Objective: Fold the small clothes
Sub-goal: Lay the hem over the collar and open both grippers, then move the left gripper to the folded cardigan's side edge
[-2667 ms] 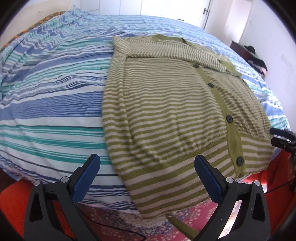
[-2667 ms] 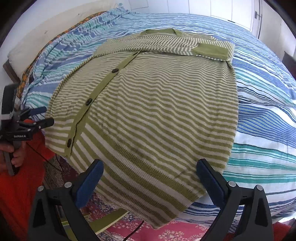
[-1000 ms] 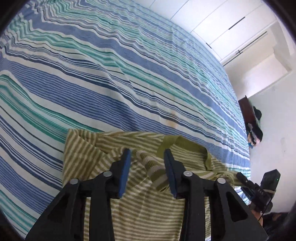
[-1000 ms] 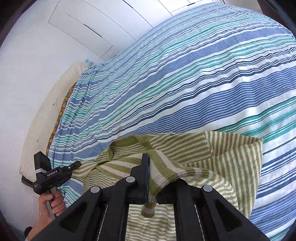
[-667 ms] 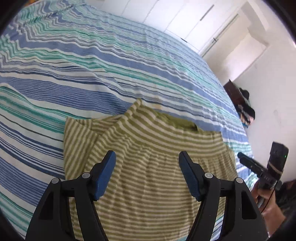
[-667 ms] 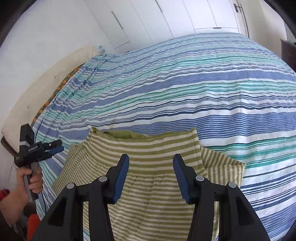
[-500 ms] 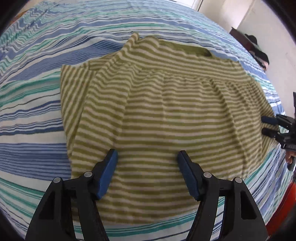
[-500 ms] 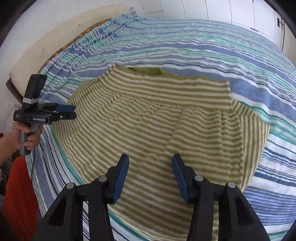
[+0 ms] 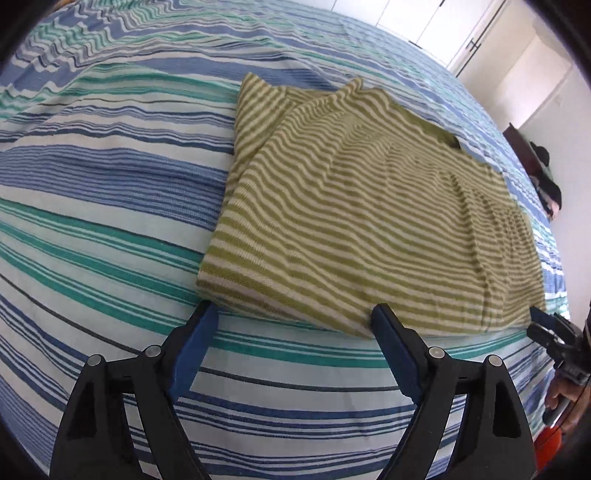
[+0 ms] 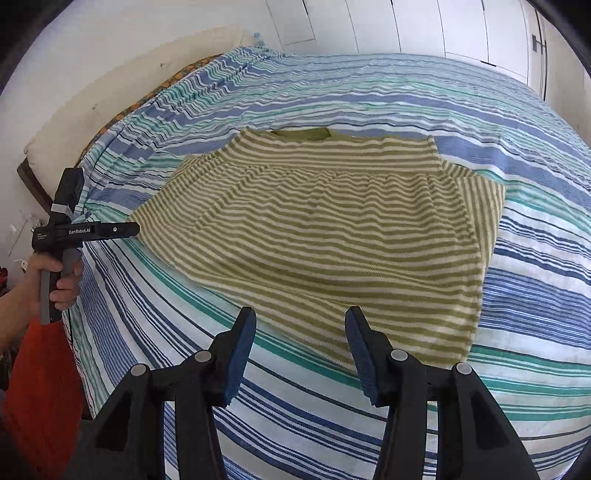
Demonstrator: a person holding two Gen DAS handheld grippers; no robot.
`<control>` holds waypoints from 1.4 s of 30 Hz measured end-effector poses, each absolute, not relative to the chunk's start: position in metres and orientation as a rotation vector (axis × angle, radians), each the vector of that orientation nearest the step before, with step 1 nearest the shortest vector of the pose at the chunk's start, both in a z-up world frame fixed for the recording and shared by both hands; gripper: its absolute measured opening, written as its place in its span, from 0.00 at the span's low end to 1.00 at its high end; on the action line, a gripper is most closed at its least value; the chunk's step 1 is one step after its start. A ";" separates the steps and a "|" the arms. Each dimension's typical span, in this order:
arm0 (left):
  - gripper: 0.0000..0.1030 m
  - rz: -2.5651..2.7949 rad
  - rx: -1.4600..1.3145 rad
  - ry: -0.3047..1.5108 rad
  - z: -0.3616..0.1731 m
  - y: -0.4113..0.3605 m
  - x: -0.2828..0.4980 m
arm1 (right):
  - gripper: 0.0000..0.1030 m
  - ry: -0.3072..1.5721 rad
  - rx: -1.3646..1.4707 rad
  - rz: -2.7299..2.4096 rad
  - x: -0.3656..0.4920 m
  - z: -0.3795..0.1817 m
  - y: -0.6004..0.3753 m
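A green and cream striped cardigan (image 9: 369,206) (image 10: 332,236) lies folded in half on the bed, its fold toward me and a strip of plain green collar showing at the far edge. My left gripper (image 9: 293,317) hovers just short of the near-left fold edge, jaws opening, nothing between them. My right gripper (image 10: 301,325) hangs over the near edge of the fold, jaws also opening, pads clear of the cloth. In the right wrist view the left gripper (image 10: 133,229) is held in a hand at far left.
The bed (image 9: 92,184) wears a blue, teal and white striped cover. White wardrobe doors (image 10: 406,26) stand beyond it, a cream headboard (image 10: 110,92) at the left. Something red (image 10: 40,387) lies on the floor by the bed's near-left edge. Dark clothes (image 9: 546,184) sit at far right.
Both grippers let go of the hem they had carried up to the collar, opened, and pulled back toward me. The cardigan now lies folded in half.
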State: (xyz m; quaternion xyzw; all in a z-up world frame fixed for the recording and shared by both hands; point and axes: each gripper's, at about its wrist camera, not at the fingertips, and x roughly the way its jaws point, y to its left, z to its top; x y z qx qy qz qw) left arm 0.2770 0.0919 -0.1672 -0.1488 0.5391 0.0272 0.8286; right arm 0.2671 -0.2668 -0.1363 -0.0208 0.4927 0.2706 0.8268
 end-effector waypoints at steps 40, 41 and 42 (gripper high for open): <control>0.90 0.118 -0.178 1.128 -0.154 0.103 0.245 | 0.58 1.031 0.115 0.361 0.226 -0.140 -0.311; 0.90 0.136 -0.168 1.130 -0.153 0.105 0.239 | 0.59 1.017 0.134 0.354 0.215 -0.136 -0.316; 0.90 0.154 -0.157 1.129 -0.152 0.107 0.234 | 0.60 1.004 0.149 0.346 0.203 -0.131 -0.320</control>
